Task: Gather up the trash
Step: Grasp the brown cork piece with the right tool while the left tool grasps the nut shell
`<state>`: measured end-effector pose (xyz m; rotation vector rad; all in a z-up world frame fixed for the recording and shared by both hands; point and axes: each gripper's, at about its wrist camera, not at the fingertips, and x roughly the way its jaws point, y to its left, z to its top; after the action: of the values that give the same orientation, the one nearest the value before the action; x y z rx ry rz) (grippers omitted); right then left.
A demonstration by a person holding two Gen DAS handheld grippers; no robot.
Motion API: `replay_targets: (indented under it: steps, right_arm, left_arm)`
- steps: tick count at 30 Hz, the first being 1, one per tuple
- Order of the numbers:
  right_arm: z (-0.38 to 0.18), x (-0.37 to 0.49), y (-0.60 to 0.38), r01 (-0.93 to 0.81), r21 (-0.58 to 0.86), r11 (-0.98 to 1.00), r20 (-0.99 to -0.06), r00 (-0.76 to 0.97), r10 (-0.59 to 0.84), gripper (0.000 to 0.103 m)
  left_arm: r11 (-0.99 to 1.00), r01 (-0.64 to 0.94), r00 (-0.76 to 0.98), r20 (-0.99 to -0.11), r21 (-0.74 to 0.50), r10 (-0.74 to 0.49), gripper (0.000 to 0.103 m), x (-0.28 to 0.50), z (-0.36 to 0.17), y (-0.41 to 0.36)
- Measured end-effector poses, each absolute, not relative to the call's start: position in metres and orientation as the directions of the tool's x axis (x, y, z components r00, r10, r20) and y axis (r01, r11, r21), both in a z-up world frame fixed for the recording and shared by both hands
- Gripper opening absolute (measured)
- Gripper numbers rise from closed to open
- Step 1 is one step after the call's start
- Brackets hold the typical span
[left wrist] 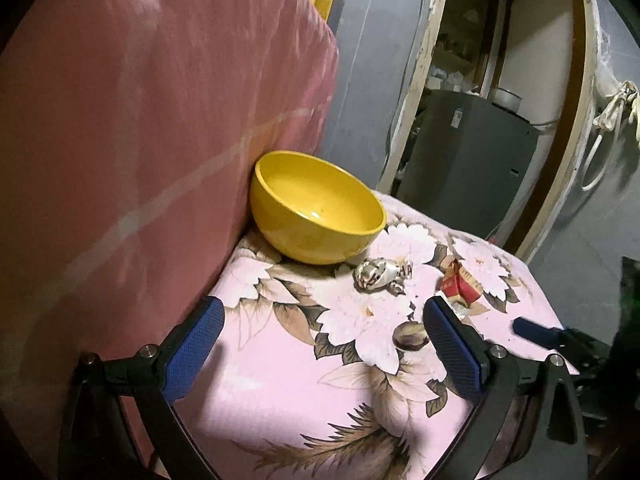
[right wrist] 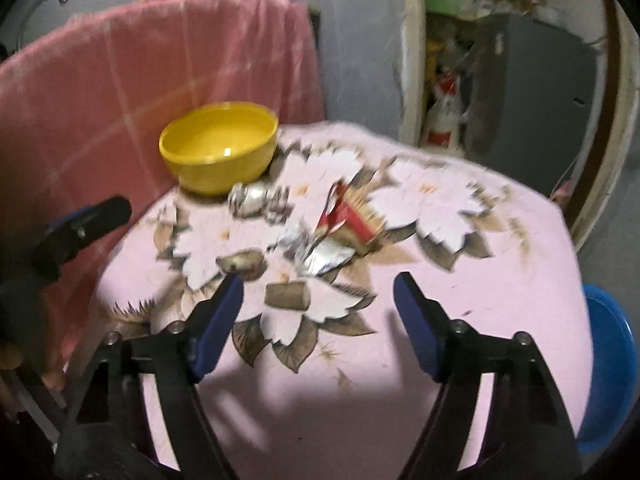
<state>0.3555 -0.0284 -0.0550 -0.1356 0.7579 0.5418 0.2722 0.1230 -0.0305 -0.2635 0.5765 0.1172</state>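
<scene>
A yellow bowl (left wrist: 318,208) stands empty at the back of a pink flowered cloth (left wrist: 280,380), against a red drape. In front of it lie a crumpled silver foil ball (left wrist: 380,274) and a torn red and gold packet with foil (left wrist: 460,284). A brown cork-like piece (right wrist: 287,295) lies nearer the right gripper. My left gripper (left wrist: 324,344) is open and empty, low over the cloth. My right gripper (right wrist: 318,308) is open and empty, short of the packet (right wrist: 344,220), the foil ball (right wrist: 252,200) and the bowl (right wrist: 219,146).
A red drape (left wrist: 140,140) hangs along the left. A grey cabinet (left wrist: 468,164) stands in a doorway behind. A blue basin (right wrist: 608,364) sits off the cloth's right edge. The right gripper's tip (left wrist: 536,330) shows in the left wrist view.
</scene>
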Motion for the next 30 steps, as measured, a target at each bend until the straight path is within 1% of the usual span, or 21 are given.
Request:
replay_targets:
  steps: [1,2,5,7,8,10,12,17,21,26,30]
  right_arm:
    - [-0.060,0.358,-0.023,-0.525,0.071,0.848,-0.704,0.577,0.415,0.074]
    - [-0.063,0.360,-0.020,-0.530,0.072,0.845,-0.713,0.565,0.415,0.071]
    - [-0.073,0.365,-0.012,-0.545,0.082,0.835,-0.740,0.528,0.417,0.063]
    - [-0.078,0.369,-0.009,-0.547,0.092,0.832,-0.752,0.509,0.418,0.053]
    - [-0.079,0.370,-0.009,-0.548,0.098,0.831,-0.756,0.502,0.420,0.050]
    - [-0.081,0.372,-0.009,-0.553,0.115,0.825,-0.760,0.485,0.432,0.040]
    - [-0.081,0.372,-0.010,-0.562,0.132,0.817,-0.758,0.474,0.448,0.035]
    - [-0.077,0.371,-0.020,-0.550,0.144,0.823,-0.743,0.489,0.457,0.035]
    - [-0.072,0.372,-0.034,-0.524,0.143,0.839,-0.733,0.514,0.446,0.035]
    - [-0.068,0.373,-0.055,-0.489,0.160,0.858,-0.722,0.534,0.439,0.033]
    - [-0.064,0.371,-0.071,-0.468,0.172,0.867,-0.712,0.550,0.438,0.032]
  left_arm:
    - [0.959,-0.179,0.828,-0.559,-0.218,0.028,0.094,0.274,-0.032,0.123]
    - [0.959,-0.175,0.823,-0.567,-0.222,0.019,0.093,0.275,-0.033,0.124]
    - [0.958,-0.166,0.805,-0.594,-0.233,-0.005,0.082,0.280,-0.037,0.124]
    - [0.958,-0.162,0.788,-0.616,-0.238,-0.019,0.073,0.283,-0.040,0.123]
    - [0.957,-0.159,0.780,-0.625,-0.241,-0.027,0.070,0.284,-0.042,0.123]
    - [0.958,-0.149,0.767,-0.640,-0.247,-0.045,0.068,0.287,-0.044,0.121]
    - [0.958,-0.132,0.756,-0.651,-0.256,-0.070,0.068,0.291,-0.046,0.118]
    - [0.958,-0.080,0.728,-0.673,-0.275,-0.132,0.063,0.300,-0.049,0.106]
    - [0.965,-0.026,0.704,-0.690,-0.259,-0.166,0.062,0.309,-0.051,0.091]
    - [0.967,0.023,0.665,-0.718,-0.255,-0.206,0.052,0.326,-0.055,0.076]
    - [0.974,0.027,0.633,-0.750,-0.225,-0.191,0.037,0.339,-0.059,0.066]
